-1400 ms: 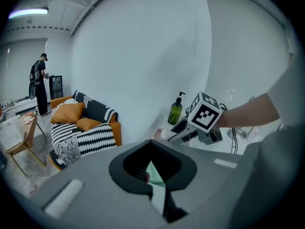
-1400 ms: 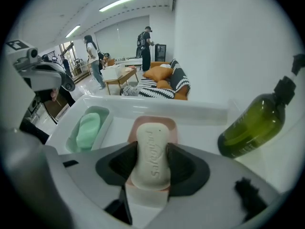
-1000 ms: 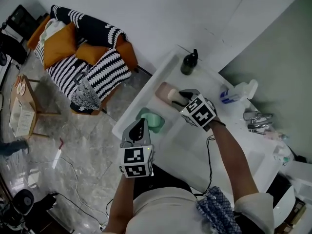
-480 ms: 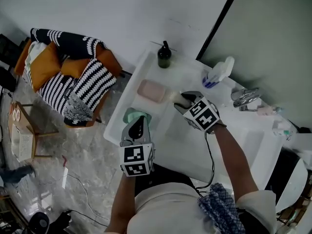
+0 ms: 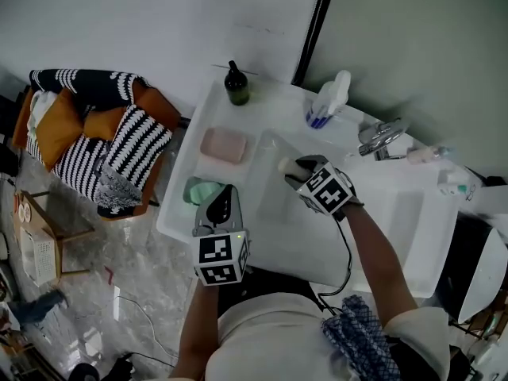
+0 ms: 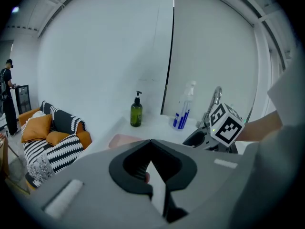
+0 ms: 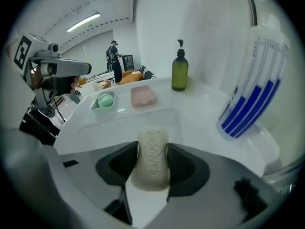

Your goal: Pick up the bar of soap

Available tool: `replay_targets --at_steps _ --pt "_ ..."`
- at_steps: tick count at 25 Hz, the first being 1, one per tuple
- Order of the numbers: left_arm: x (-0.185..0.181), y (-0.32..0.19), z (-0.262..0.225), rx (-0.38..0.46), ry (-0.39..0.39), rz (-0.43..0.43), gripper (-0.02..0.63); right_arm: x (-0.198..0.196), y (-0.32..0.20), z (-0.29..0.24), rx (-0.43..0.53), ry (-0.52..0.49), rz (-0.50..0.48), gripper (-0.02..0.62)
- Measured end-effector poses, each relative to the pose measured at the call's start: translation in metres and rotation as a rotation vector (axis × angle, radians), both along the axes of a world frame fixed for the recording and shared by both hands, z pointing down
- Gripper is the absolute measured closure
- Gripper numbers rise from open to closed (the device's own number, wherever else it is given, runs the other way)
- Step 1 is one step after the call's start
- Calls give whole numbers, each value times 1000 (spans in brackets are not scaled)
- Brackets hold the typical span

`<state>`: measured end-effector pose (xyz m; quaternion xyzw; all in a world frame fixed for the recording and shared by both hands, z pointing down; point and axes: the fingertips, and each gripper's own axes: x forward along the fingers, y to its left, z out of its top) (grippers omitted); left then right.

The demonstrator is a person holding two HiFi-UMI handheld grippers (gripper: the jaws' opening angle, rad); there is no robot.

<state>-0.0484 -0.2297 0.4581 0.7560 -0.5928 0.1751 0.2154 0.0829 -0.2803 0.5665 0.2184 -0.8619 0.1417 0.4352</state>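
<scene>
A cream bar of soap (image 7: 152, 159) stands on end between the jaws of my right gripper (image 7: 152, 148), which is shut on its two long sides. In the head view the right gripper (image 5: 292, 168) holds the soap (image 5: 286, 166) above the left part of the white sink basin (image 5: 274, 205). My left gripper (image 5: 220, 202) hangs over the counter's front left edge, beside a green soap dish (image 5: 200, 190). The left gripper view shows the left gripper (image 6: 151, 142) with its jaw tips together and nothing between them.
A pink soap pad (image 5: 225, 144) lies on the white counter (image 5: 178, 213) left of the basin. A dark green pump bottle (image 5: 236, 85) stands at the back left, a blue-and-white spray bottle (image 5: 328, 101) and a chrome faucet (image 5: 379, 137) behind the basin. A striped sofa (image 5: 119, 145) stands left of the counter.
My right gripper has carried the soap from beside the pink pad to the right, over the basin. The left gripper has also shifted along the counter's front edge.
</scene>
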Motion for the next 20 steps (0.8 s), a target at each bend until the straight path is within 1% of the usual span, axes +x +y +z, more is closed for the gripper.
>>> replay_targets --at_steps 6,12,16,20 --pt "7 -3 4 -16 -17 20 598 15 11 31 -64 21 18 383" --pt "-1 -9 7 -25 -44 1 598 15 15 67 -134 26 17 385" --pt "-9 -13 15 -57 -55 -28 598 11 19 84 -161 39 -9 385" --pt "-11 -16 22 -71 -61 -37 598 8 20 96 -181 55 -45 385"
